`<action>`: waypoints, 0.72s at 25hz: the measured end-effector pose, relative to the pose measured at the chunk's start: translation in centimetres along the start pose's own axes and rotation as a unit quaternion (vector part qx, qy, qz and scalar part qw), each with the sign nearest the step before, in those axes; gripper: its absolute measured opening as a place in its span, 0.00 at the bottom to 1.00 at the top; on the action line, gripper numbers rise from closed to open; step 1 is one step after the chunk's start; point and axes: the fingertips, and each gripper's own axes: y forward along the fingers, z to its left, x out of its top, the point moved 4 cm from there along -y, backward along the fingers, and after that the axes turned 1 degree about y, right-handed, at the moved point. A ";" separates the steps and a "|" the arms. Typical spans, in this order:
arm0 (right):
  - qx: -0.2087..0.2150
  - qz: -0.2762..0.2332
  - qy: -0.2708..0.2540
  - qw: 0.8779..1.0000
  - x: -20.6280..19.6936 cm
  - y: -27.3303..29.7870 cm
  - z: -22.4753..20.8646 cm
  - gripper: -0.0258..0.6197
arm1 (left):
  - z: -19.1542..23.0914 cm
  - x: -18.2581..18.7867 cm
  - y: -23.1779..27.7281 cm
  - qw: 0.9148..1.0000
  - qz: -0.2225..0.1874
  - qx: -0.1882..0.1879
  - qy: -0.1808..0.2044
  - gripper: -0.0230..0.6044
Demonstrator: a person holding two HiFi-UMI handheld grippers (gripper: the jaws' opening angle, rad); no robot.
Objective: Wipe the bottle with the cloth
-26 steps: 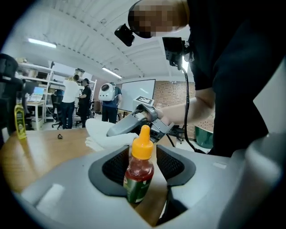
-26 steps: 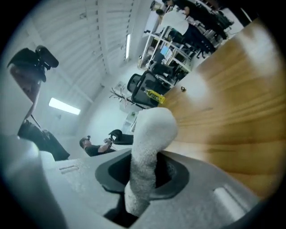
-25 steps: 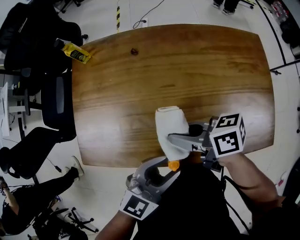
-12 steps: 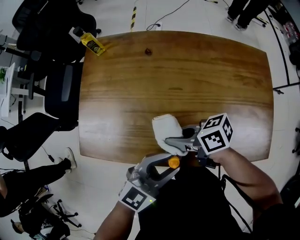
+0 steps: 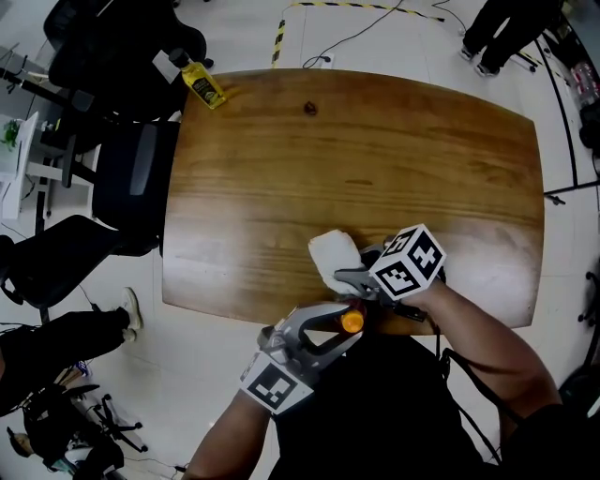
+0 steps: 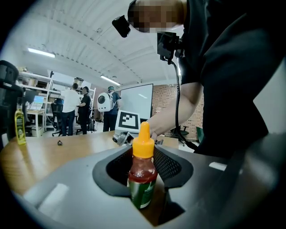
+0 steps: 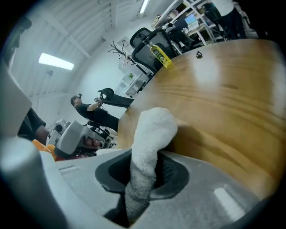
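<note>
**A:** Surface?

**B:** Wide wooden desk (image 5: 375, 159), glossy brown, with rounded corners and mostly bare. At the far left corner, a yellow bottle (image 5: 203, 84) standing just beside a black chair (image 5: 131, 178). Near the far edge, a small dark object (image 5: 310, 109), too small to name.

**A:** And the room?

**B:** White floor (image 5: 211, 375) on every side. Past the far edge, a cable (image 5: 375, 23) and a yellow-and-black striped strip (image 5: 278, 39). More black chairs along the left. In the left gripper view, a white vaulted ceiling with strip lights (image 6: 41, 52), a white board (image 6: 136, 100) and people (image 6: 70, 109) standing by workstations well behind the desk.

**A:** Left gripper?

**B:** Left gripper (image 5: 347, 326) at the near edge, close to the person's body. Jaws pressed on both sides of the bottle (image 6: 143, 174). Bottle held upright, with red contents, a green label and an orange cap.

**A:** Right gripper?

**B:** Right gripper (image 5: 349, 277) just over the near edge, marker cube (image 5: 408, 262) on top. Jaws clamped on a white cloth (image 5: 330, 255). Thick folded end sticking out past the tips, over the wood.

**A:** Cloth against the bottle?

**B:** Very near in the head view, cloth just beyond the orange cap. Cannot tell whether touching.
</note>
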 end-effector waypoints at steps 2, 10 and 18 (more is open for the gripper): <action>-0.024 0.018 -0.036 0.999 -0.2 0.2 -0.2 0.16 | 0.0 0.0 0.1 1.000 -0.003 0.002 0.003 0.30; -0.116 -0.013 -0.136 0.984 0.5 -1.7 0.1 0.16 | -0.1 0.2 -0.1 1.000 -0.009 0.016 -0.002 0.30; -0.101 -0.189 -0.142 0.966 2.0 -14.7 5.4 0.16 | -0.1 -1.3 -0.6 0.999 0.030 0.040 -0.018 0.34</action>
